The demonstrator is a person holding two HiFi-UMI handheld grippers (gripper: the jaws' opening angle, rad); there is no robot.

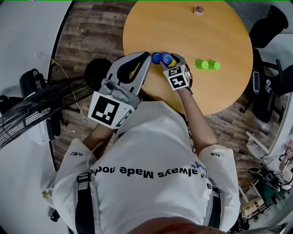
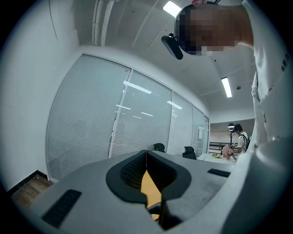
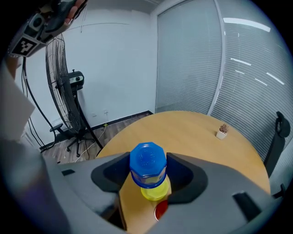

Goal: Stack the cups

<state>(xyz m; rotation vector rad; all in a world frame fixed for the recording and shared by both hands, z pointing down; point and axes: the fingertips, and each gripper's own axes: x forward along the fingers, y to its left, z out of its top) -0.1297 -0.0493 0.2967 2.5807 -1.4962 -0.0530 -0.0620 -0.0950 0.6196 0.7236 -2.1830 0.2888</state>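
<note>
Gripping a blue cup (image 3: 148, 164), the right gripper (image 1: 167, 60) has its fingers pressed on the cup's two sides and tilts downward over the near edge of the round wooden table (image 1: 192, 36). The blue cup is turned bottom up, with a yellow cup (image 3: 155, 191) directly beneath and touching it. A red cup (image 3: 160, 210) shows lower still, partly hidden by the fingers. The left gripper (image 1: 146, 57) is just beside it at the table's near left edge, pointing level, its fingers closed together with nothing between them. Two green cups (image 1: 207, 65) sit touching each other on the table toward its right edge, apart from both grippers. A small potted plant (image 1: 198, 9) stands at the far edge.
</note>
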